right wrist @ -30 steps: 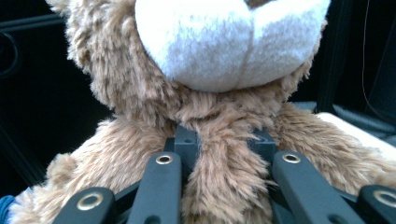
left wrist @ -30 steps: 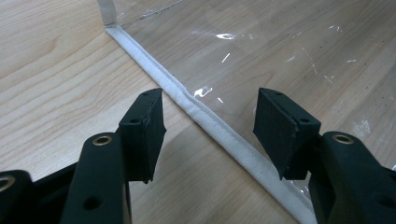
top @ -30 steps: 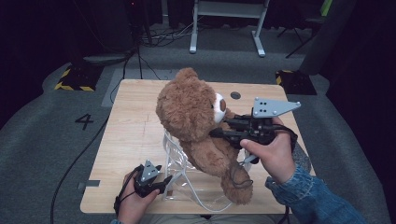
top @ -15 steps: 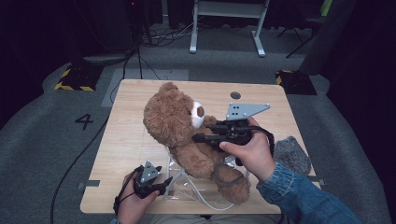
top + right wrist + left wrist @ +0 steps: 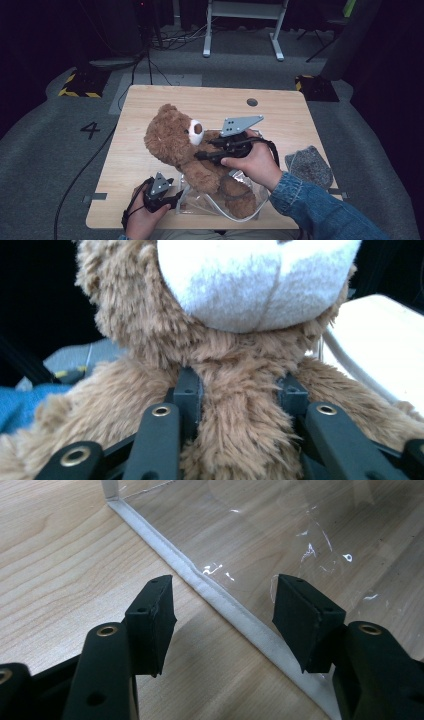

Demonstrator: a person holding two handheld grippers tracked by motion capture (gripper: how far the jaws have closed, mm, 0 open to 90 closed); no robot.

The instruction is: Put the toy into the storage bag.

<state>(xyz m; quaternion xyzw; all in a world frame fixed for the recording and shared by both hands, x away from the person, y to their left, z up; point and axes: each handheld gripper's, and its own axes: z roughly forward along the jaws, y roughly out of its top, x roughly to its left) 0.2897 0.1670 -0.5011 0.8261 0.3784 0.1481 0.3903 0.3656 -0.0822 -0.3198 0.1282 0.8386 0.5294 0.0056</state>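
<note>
dark lab/studio: numbered floor mat (image 5: 90, 130), hazard-tape weights (image 5: 80, 83), cables (image 5: 165, 37).

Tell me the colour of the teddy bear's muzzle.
White, on the brown teddy bear; its muzzle shows best in the right gripper view.

You see a grey cloth (image 5: 309, 165) at the surface's (image 5: 150, 105) right edge, and a white frame (image 5: 243, 25) on the floor behind.

The tabletop (image 5: 150, 105) is seen from above and in front by the high view. The clear bag (image 5: 280, 535) is viewed closely along the left gripper (image 5: 222, 610); the teddy bear (image 5: 240, 405), shared with the high view, from the right gripper (image 5: 240, 390).
</note>
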